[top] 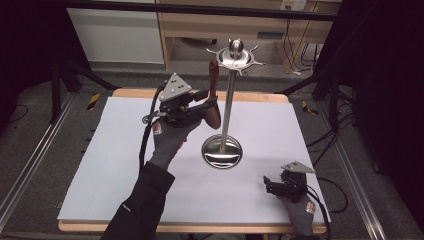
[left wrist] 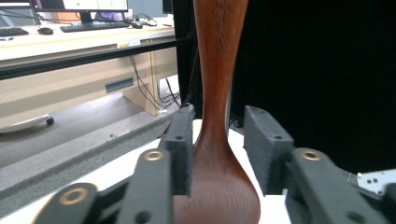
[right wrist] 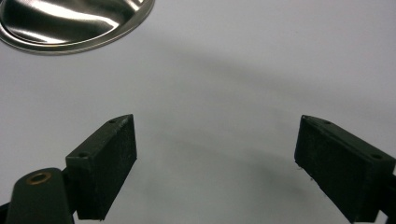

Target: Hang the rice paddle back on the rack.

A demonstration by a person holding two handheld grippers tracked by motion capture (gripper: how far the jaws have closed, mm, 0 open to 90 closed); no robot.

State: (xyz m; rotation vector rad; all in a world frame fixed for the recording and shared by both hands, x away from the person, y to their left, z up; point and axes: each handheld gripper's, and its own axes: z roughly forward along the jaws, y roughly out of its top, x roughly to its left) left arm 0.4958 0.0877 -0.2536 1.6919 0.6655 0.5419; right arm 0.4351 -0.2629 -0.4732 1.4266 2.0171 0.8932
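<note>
A dark wooden spoon [top: 214, 82] hangs upright from a hook of the steel utensil stand [top: 228, 100], bowl end down. My left gripper [top: 210, 104] is raised beside the stand with its jaws around the spoon's lower part. In the left gripper view the spoon [left wrist: 219, 84] stands between the pads; one pad lies close against it, while a gap shows at the other pad [left wrist: 261, 149], so the jaws do not press on it. My right gripper [top: 268, 183] rests low at the front right of the table, open with nothing between its jaws [right wrist: 215, 154].
The stand's round base [top: 222, 151] sits mid-table on the white sheet [top: 120, 165], and its edge shows at the top left of the right gripper view [right wrist: 70, 28]. Several empty hooks ring the stand's top [top: 235, 56]. Desks and cables lie beyond the table.
</note>
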